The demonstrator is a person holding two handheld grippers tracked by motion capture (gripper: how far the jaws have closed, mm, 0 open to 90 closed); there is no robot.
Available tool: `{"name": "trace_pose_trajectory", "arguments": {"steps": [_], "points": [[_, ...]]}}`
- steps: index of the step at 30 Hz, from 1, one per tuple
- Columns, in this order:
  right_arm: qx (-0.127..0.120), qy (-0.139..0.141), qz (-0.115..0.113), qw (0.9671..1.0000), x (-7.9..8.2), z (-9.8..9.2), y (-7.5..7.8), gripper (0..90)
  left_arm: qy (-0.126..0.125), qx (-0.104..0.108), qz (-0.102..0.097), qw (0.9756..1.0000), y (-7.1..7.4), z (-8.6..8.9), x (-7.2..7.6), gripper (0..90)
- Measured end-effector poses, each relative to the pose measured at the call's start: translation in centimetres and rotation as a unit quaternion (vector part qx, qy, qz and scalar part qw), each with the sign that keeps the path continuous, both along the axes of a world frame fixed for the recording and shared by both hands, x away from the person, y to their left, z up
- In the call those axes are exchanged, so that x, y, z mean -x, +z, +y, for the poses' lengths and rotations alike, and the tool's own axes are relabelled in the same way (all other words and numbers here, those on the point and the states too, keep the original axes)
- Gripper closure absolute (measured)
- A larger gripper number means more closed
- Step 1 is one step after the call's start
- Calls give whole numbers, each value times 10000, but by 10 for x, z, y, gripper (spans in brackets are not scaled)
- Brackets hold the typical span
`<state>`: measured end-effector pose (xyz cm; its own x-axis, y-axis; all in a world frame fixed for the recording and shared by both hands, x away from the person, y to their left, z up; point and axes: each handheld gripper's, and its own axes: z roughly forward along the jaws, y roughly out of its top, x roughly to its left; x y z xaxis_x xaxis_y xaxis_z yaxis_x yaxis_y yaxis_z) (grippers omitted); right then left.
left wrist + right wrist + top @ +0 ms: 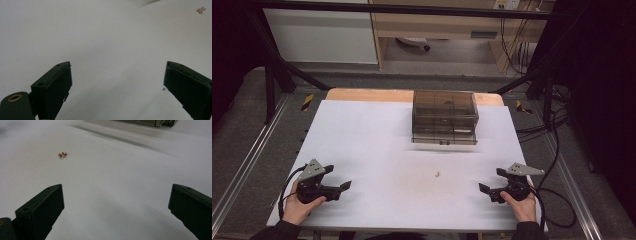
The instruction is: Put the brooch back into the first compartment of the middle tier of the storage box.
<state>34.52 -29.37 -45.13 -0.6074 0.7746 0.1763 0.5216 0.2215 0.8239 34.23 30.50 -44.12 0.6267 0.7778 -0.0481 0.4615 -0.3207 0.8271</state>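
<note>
From above I see both my grippers on the white table (362, 130): left gripper (339, 187) near-left, right gripper (489, 190) near-right, each with jaws spread wide and empty. My right gripper view shows the small gold trinket (62, 154) clearly, lying between them. A smoky clear drawer box (444, 117) stands at the far centre, well apart.

No readable text, label or number appears anywhere.

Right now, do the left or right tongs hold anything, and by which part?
Nothing is held. The left tongs and right tongs are both open, with bare white table between the jaws.
</note>
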Motion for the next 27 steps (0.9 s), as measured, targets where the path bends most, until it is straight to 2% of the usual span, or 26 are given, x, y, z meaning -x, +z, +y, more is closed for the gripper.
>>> {"name": "trace_pose_trajectory", "arguments": {"steps": [5, 9, 22, 27], "points": [[1, 7, 8, 10000, 0, 0, 0, 6, 17, 13, -10, 10000, 0, 0, 0, 77], [40, 44, 13, 10000, 0, 1, 0, 6, 11, -56, -3, 10000, -1, 0, 1, 76], [136, 228, -2, 9996, -1, 15, 2, 6, 9, -53, 14, 10000, -2, -2, 0, 71], [123, 215, 15, 9997, -1, 16, 2, 6, 0, -83, 27, 10000, -2, -2, 0, 71]]}}
